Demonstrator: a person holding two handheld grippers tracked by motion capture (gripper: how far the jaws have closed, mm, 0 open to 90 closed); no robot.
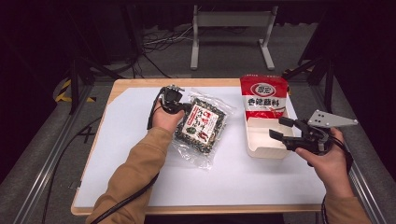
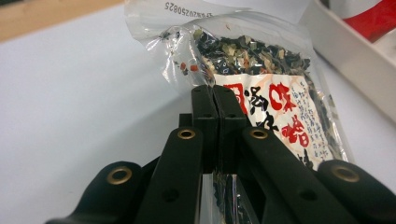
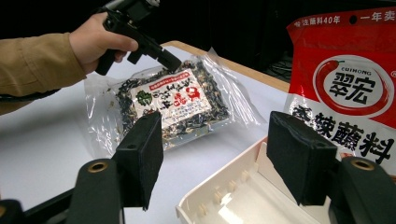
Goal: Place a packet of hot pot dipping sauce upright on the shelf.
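Observation:
A clear bag of dark dried flakes (image 1: pixel 201 126) with a white and red label lies mid-table on the white sheet. My left gripper (image 1: pixel 188 110) is shut on the bag's left edge. In the left gripper view the jaws are pressed together on the clear plastic at the gripper (image 2: pixel 214 95), and the bag (image 2: pixel 266 65) stretches away beyond them. The right gripper view shows that gripper (image 3: pixel 169 60) pinching the bag (image 3: pixel 173 100), with the pinched edge slightly raised. My right gripper (image 1: pixel 276 127) is open beside a white box (image 1: pixel 261 151), its pads (image 3: pixel 140 154) wide apart and nothing between them.
A red and white sauce packet (image 1: pixel 264 95) stands at the far end of the white box (image 3: pixel 224 200), also seen close up as a red packet (image 3: pixel 350 93). The wooden table edge (image 1: pixel 140 84) borders the white sheet. A metal stand and cables lie on the floor behind.

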